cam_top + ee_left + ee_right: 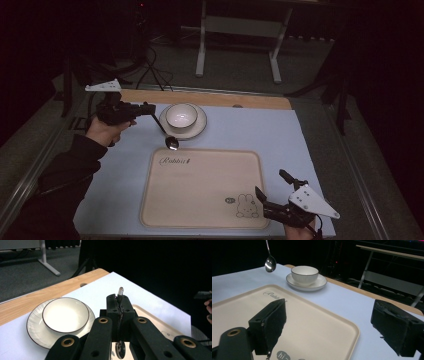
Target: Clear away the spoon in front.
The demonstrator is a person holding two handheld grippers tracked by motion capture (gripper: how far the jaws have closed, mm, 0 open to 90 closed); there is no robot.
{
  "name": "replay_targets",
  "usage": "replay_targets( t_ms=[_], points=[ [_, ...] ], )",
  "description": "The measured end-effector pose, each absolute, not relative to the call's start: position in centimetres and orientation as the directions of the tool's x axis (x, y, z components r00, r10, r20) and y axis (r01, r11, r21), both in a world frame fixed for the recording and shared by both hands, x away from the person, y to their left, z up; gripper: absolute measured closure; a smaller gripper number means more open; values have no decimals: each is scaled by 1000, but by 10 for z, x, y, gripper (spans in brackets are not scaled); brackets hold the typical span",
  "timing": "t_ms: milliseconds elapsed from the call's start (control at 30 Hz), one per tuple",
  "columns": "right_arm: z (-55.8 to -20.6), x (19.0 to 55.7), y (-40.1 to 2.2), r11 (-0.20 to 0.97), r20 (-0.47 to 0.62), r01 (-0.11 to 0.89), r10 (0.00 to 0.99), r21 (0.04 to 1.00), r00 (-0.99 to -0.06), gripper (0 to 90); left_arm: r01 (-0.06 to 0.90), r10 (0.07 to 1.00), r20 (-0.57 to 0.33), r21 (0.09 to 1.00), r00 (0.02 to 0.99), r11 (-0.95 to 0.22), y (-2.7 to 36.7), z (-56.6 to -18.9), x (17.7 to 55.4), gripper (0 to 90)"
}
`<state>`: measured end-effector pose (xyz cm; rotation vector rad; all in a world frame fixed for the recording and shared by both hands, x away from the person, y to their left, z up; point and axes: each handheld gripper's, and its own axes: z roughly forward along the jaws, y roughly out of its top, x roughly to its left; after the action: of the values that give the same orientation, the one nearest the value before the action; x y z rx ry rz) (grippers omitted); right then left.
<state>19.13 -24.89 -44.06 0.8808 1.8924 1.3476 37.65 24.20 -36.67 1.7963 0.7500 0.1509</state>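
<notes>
The spoon (166, 134) hangs clear of the bench (260, 131), its bowl at the 7 o'clock edge of the plate (199, 129) that carries the white bowl (181, 116), and just off the 12 o'clock rim of the tray (148, 186). Its long axis climbs toward 10 o'clock into your left gripper (145, 109), whose jaws are clamped on the handle. Your right gripper (264, 197), jaws wide apart and holding nothing, waits well apart at the tray's 4 o'clock corner, so the left is the nearer hand.

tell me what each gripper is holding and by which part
The left gripper is shut on the spoon, by its handle end. The right gripper is open, empty.
</notes>
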Motion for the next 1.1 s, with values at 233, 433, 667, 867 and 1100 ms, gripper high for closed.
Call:
replay_targets(
  t_ms=[233, 433, 667, 867, 1100],
  points=[
    [-441, 191, -248, 251, -123, 153, 813, 956, -569, 130, 396, 471, -260, 893, 843, -215, 240, -372, 371, 899],
    [-441, 192, -249, 252, -123, 154, 813, 955, -569, 130, 389, 388, -264, 874, 883, -291, 231, -381, 366, 899],
    [-441, 192, -248, 254, -122, 159, 813, 954, -570, 130, 366, 289, -270, 856, 918, -365, 219, -389, 361, 898],
    [-441, 192, -248, 255, -121, 160, 811, 954, -572, 130, 362, 243, -284, 844, 928, -397, 212, -395, 358, 897],
    [-442, 192, -248, 256, -120, 162, 810, 953, -573, 130, 335, 176, -285, 832, 942, -443, 200, -407, 353, 897]
  ],
)
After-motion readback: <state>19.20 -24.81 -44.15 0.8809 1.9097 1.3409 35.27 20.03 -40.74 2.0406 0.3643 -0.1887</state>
